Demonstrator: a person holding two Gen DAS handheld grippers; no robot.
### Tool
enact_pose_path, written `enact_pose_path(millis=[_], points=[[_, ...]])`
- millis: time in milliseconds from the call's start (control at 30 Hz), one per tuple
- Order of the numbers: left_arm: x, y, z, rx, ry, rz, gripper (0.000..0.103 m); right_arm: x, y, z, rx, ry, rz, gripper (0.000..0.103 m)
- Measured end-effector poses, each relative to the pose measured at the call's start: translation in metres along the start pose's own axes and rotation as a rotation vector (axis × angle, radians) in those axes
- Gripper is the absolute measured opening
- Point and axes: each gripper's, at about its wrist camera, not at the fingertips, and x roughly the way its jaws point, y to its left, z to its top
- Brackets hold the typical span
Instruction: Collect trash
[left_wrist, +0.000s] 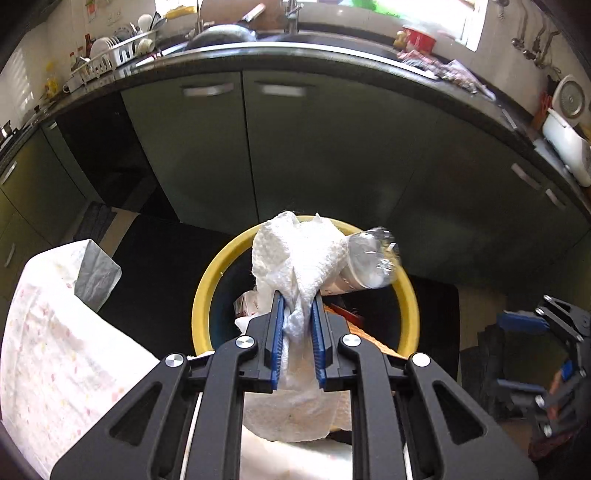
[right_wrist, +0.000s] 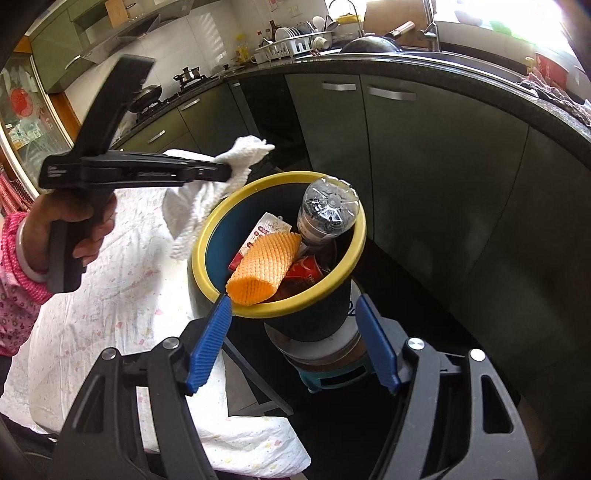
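My left gripper is shut on a crumpled white paper towel and holds it just above the near-left rim of a dark bin with a yellow rim. In the right wrist view the left gripper holds the towel beside the bin's rim. The bin holds a clear plastic bottle, an orange foam net, a red can and a wrapper. My right gripper is open and empty, its fingers on either side of the bin's near wall.
A table under a white flowered cloth lies left of the bin. Green kitchen cabinets and a dark counter with a sink and a dish rack stand behind. The right gripper shows at the far right in the left wrist view.
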Motion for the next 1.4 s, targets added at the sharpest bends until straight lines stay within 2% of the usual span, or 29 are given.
enact_pose_path(millis=[100, 133, 167, 233, 333, 433, 533, 600, 767, 833, 967, 1067, 1233, 1333, 1400], points=[[0.03, 0.002, 0.01, -0.018, 0.042, 0.006, 0.022, 0.003, 0.003, 0.0, -0.005, 0.005, 0.009, 0.066], [0.039, 0.003, 0.011, -0.024, 0.051, 0.01, 0.037, 0.003, 0.004, 0.001, -0.008, 0.005, 0.011, 0.066], [0.045, 0.003, 0.011, -0.026, 0.057, 0.02, 0.06, 0.004, 0.005, 0.001, -0.011, 0.005, 0.01, 0.067], [0.055, 0.002, 0.013, -0.019, 0.069, 0.036, 0.082, 0.004, 0.009, 0.002, -0.024, 0.006, 0.0, 0.067], [0.048, 0.004, 0.007, -0.029, 0.07, 0.028, 0.083, 0.003, 0.017, 0.001, -0.042, 0.012, 0.008, 0.067], [0.009, 0.012, -0.014, -0.033, -0.011, 0.013, 0.097, 0.004, 0.024, 0.0, -0.059, 0.016, 0.025, 0.067], [-0.048, 0.015, -0.045, -0.041, -0.146, 0.081, 0.098, 0.003, 0.034, -0.002, -0.074, 0.011, 0.047, 0.069], [-0.086, 0.017, -0.073, -0.054, -0.205, 0.134, 0.098, 0.004, 0.042, -0.002, -0.086, 0.008, 0.06, 0.07], [-0.175, 0.037, -0.157, -0.214, -0.369, 0.188, 0.098, 0.002, 0.069, -0.003, -0.134, -0.003, 0.094, 0.071], [-0.204, 0.042, -0.195, -0.263, -0.377, 0.271, 0.098, 0.001, 0.081, -0.003, -0.155, -0.009, 0.108, 0.072], [-0.261, 0.052, -0.269, -0.406, -0.418, 0.521, 0.098, -0.005, 0.111, -0.001, -0.204, -0.031, 0.142, 0.072], [-0.303, 0.055, -0.316, -0.523, -0.473, 0.645, 0.098, -0.014, 0.136, 0.0, -0.256, -0.063, 0.135, 0.075], [-0.346, 0.059, -0.38, -0.696, -0.474, 0.768, 0.098, -0.044, 0.166, -0.005, -0.323, -0.146, 0.123, 0.083], [-0.356, 0.056, -0.405, -0.745, -0.459, 0.784, 0.098, -0.062, 0.175, -0.009, -0.344, -0.187, 0.11, 0.09], [-0.364, 0.051, -0.418, -0.756, -0.475, 0.768, 0.098, -0.071, 0.178, -0.013, -0.355, -0.209, 0.098, 0.093]])
